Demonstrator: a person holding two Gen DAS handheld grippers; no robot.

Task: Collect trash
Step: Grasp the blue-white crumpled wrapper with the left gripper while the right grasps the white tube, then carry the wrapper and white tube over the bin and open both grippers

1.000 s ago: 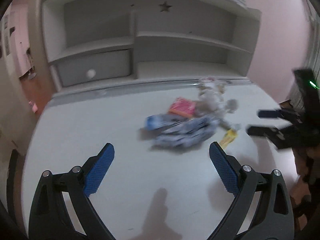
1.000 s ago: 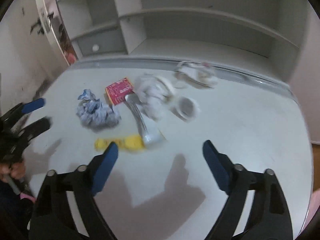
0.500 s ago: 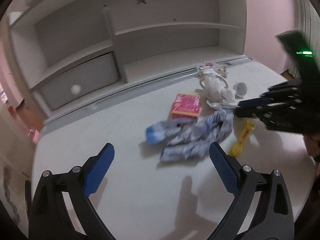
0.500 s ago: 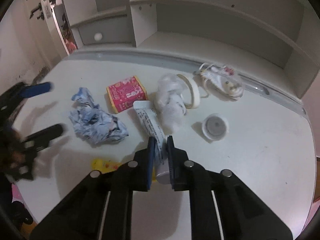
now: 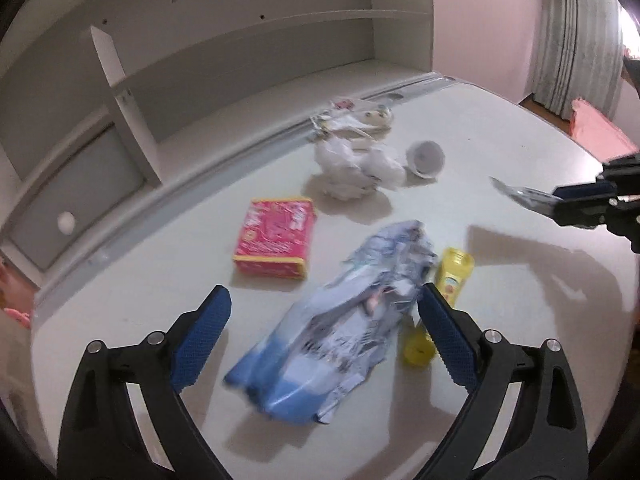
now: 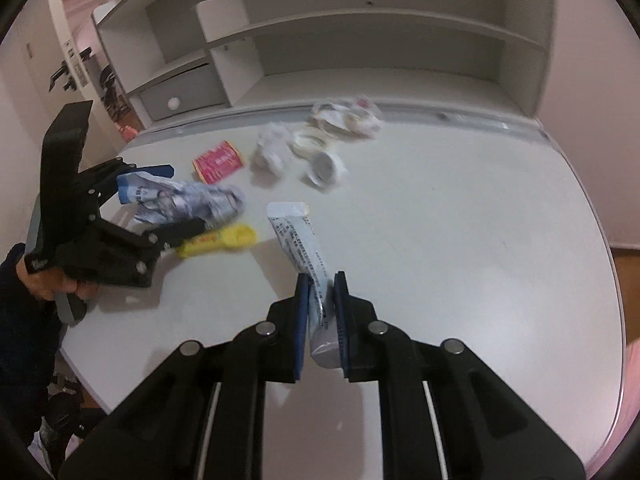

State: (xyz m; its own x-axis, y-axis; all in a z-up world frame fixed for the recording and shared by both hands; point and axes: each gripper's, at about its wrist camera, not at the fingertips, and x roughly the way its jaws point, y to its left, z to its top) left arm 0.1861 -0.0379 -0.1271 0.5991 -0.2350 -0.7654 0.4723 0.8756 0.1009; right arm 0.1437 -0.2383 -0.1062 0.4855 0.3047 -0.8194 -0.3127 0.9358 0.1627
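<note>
My right gripper [image 6: 322, 284] is shut on a white squeeze tube [image 6: 300, 240] and holds it lifted above the white desk [image 6: 460, 220]; it also shows at the right of the left wrist view [image 5: 560, 200]. My left gripper [image 5: 322, 312] is open, its jaws on either side of a crumpled blue-and-white wrapper [image 5: 340, 328], also seen in the right wrist view [image 6: 184, 200]. A yellow tube [image 5: 436, 304] lies beside the wrapper. A red box [image 5: 276, 238], crumpled white tissue [image 5: 352, 164] and a white cap [image 5: 426, 158] lie farther back.
A clear bag with cord [image 5: 356, 122] and a tape roll [image 6: 308, 140] lie by the desk's back rail. A white shelf unit [image 5: 240, 60] with a grey drawer [image 5: 68, 200] stands behind. The desk's right edge curves near a pink wall.
My right gripper closed on the white tube and lifted it off the desk. My left gripper moved forward until its open jaws straddle the blue-and-white wrapper.
</note>
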